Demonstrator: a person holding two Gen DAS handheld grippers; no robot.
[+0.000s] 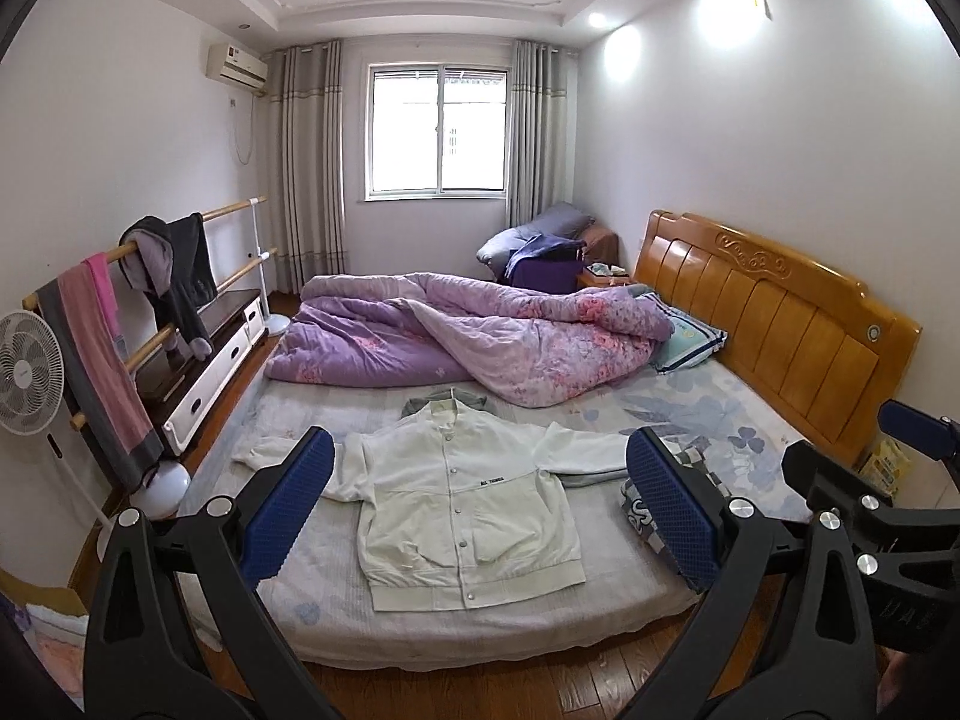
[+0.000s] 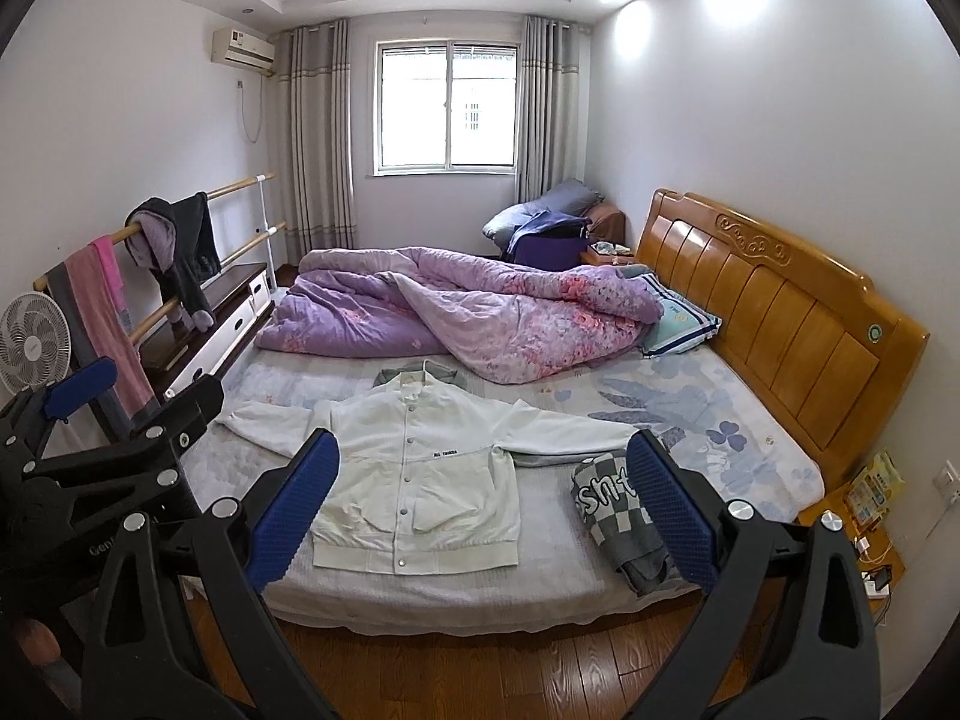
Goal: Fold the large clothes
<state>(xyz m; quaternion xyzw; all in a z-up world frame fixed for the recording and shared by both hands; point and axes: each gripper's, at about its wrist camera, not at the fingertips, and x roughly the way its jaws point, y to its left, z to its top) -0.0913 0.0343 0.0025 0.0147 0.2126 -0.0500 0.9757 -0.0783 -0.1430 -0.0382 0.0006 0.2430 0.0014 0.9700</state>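
A white snap-button jacket (image 1: 462,504) (image 2: 420,480) lies flat and face up on the near half of the bed, sleeves spread to both sides, hem toward me. My left gripper (image 1: 480,480) hangs open above the floor in front of the bed, nothing between its blue pads. Beside it my right gripper (image 2: 483,483) is also open and empty, held back from the mattress edge. Each gripper shows in the other's view: the right gripper (image 1: 912,462) at the right edge, the left gripper (image 2: 90,408) at the left edge.
A rumpled purple quilt (image 2: 468,306) fills the far half of the bed (image 2: 750,456). A folded grey checked garment (image 2: 618,510) lies right of the jacket. Wooden headboard (image 2: 780,294) on the right, clothes rack (image 2: 150,276) and fan (image 2: 30,348) on the left. Wooden floor (image 2: 480,672) lies below.
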